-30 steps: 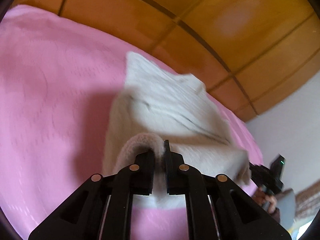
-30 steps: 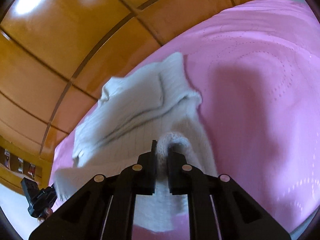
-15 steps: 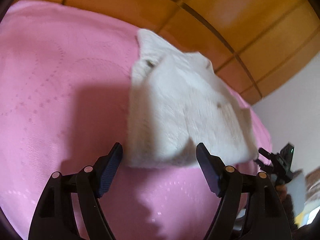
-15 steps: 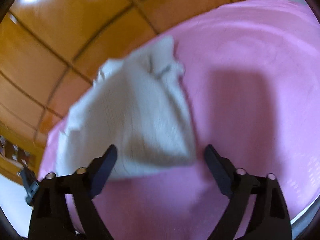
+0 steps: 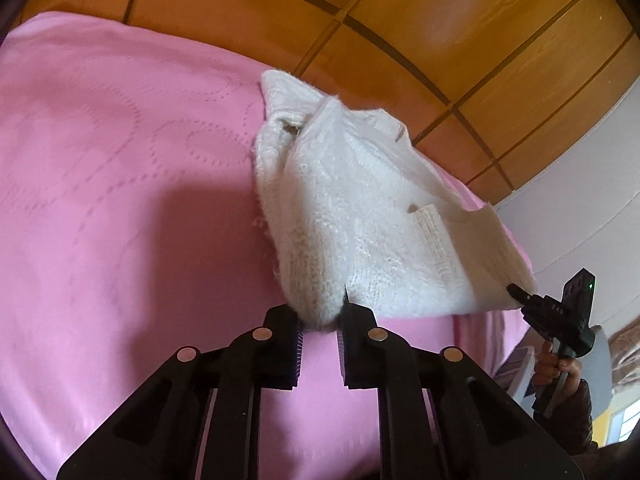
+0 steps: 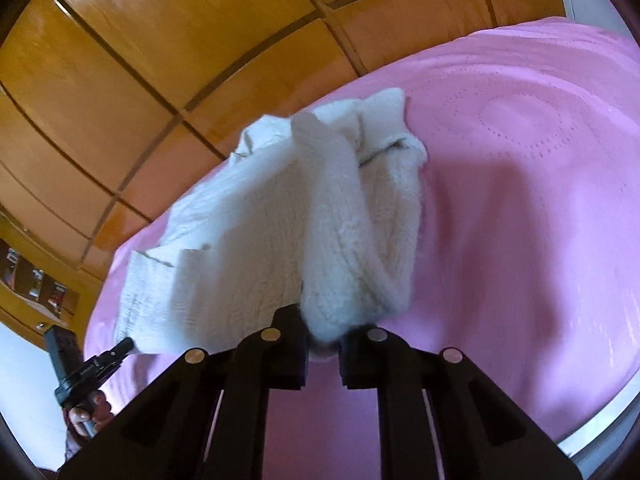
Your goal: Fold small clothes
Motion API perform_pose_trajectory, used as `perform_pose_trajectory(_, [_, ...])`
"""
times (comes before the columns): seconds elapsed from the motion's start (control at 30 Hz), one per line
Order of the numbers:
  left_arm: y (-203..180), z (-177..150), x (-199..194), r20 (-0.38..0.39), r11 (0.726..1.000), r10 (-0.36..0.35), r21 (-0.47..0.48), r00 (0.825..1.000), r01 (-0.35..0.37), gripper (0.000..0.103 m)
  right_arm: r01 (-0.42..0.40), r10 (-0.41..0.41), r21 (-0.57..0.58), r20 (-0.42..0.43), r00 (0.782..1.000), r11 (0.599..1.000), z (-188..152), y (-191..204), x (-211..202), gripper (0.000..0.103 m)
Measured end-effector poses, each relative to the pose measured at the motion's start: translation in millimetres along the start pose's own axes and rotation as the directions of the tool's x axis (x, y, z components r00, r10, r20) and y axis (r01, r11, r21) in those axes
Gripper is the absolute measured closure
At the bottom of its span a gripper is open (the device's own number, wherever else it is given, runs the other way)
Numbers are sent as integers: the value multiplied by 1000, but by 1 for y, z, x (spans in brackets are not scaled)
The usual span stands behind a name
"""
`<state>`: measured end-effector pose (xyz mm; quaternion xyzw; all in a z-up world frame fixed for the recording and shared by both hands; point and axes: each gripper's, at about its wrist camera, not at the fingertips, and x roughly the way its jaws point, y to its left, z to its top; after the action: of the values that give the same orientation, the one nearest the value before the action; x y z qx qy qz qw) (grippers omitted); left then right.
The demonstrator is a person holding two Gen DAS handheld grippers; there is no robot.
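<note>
White knit top (image 5: pixel 360 216) on pink bedspread (image 5: pixel 120 200), wood cupboards (image 5: pixel 460 20) behind.

A bedroom in a home is shown. A bed is covered by a pink quilted bedspread (image 5: pixel 120 200) stitched with dotted circular patterns, and it fills most of both views. Behind it, a glossy wooden panelled surface (image 6: pixel 140 60), divided into rectangles by dark grooves, is seen running along the bed like a headboard or wardrobe front. A plain pale wall (image 5: pixel 580 208) is seen beside the panelling in the left wrist view. At the left edge of the right wrist view, a wooden shelf (image 6: pixel 36 280) with small blurred items is made out.
</note>
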<state>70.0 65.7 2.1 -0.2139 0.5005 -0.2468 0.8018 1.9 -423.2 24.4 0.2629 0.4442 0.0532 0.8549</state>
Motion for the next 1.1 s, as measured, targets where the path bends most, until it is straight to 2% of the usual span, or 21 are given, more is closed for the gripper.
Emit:
perform_pose_trajectory(0.17, [7, -35, -28, -26, 1000, -11, -21, 1000, 10, 90, -2, 1, -26, -60, 998, 1000, -41, 0, -24, 93])
perform_pose_trajectory(0.23, [10, -53, -40, -44, 1000, 12, -12, 999, -12, 90, 7, -10, -29, -88, 996, 1000, -56, -7, -30, 93])
perform_pose_trajectory(0.3, [19, -73, -47, -76, 999, 15, -43, 997, -18, 90, 29, -32, -24, -128, 991, 999, -70, -15, -28, 93])
perform_pose_trajectory(0.33, [19, -82, -49, -89, 998, 44, -31, 995, -47, 89, 48, -52, -28, -142, 988, 998, -74, -17, -26, 91])
perform_pose_trajectory(0.37, [17, -85, -50, -95, 996, 81, -15, 992, -83, 88, 67, -70, -25, -153, 986, 997, -76, -20, -24, 87])
perform_pose_trajectory(0.43, [13, -85, -53, -84, 993, 121, 11, 989, -120, 83, 109, -109, -11, -126, 986, 994, -72, -24, -28, 69])
perform_pose_trajectory(0.47, [10, -80, -59, -51, 988, 152, 26, 987, -150, 82, 122, -122, -13, -100, 987, 993, -69, -22, -32, 54])
perform_pose_trajectory(0.5, [7, -77, -64, -27, 986, 161, 39, 987, -160, 82, 139, -140, -27, -62, 988, 990, -65, -18, -36, 46])
perform_pose_trajectory(0.53, [3, -71, -69, 4, 985, 164, 57, 986, -164, 82, 149, -151, -63, -24, 988, 987, -61, -9, -40, 46])
perform_pose_trajectory(0.6, [-13, -59, -76, 66, 983, 133, 121, 989, -140, 82, 139, -138, -117, 13, 990, 983, -54, 9, -41, 46])
perform_pose_trajectory(0.67, [-31, -48, -72, 84, 976, 92, 188, 992, -106, 82, 119, -115, -175, 29, 993, 977, -47, 31, -30, 48])
perform_pose_trajectory(0.73, [-46, -41, -57, 68, 966, 76, 241, 995, -90, 82, 116, -114, -239, 23, 993, 964, -45, 51, -10, 51])
perform_pose_trajectory(0.83, [-57, -33, -28, 30, 947, 101, 304, 994, -106, 82, 139, -148, -311, -5, 989, 940, -47, 65, 22, 56])
perform_pose_trajectory(0.93, [-54, -30, 3, -24, 940, 141, 317, 990, -126, 81, 178, -200, -350, -27, 979, 920, -46, 65, 52, 58])
perform_pose_trajectory(0.97, [-53, -28, 15, -39, 940, 155, 313, 987, -136, 76, 189, -214, -358, -32, 976, 914, -46, 63, 59, 59])
perform_pose_trajectory(1.0, [-53, -28, 23, -51, 942, 161, 306, 986, -138, 61, 200, -228, -365, -35, 973, 910, -46, 62, 66, 62])
perform_pose_trajectory(1.03, [-52, -28, 31, -62, 945, 158, 298, 985, -133, 59, 204, -232, -368, -35, 972, 907, -47, 62, 72, 64])
perform_pose_trajectory(1.07, [-50, -28, 36, -65, 947, 159, 293, 985, -133, 59, 202, -230, -371, -33, 973, 906, -47, 61, 71, 71])
perform_pose_trajectory(1.1, [-49, -28, 39, -63, 946, 162, 295, 985, -137, 60, 206, -233, -374, -26, 972, 904, -46, 61, 69, 89])
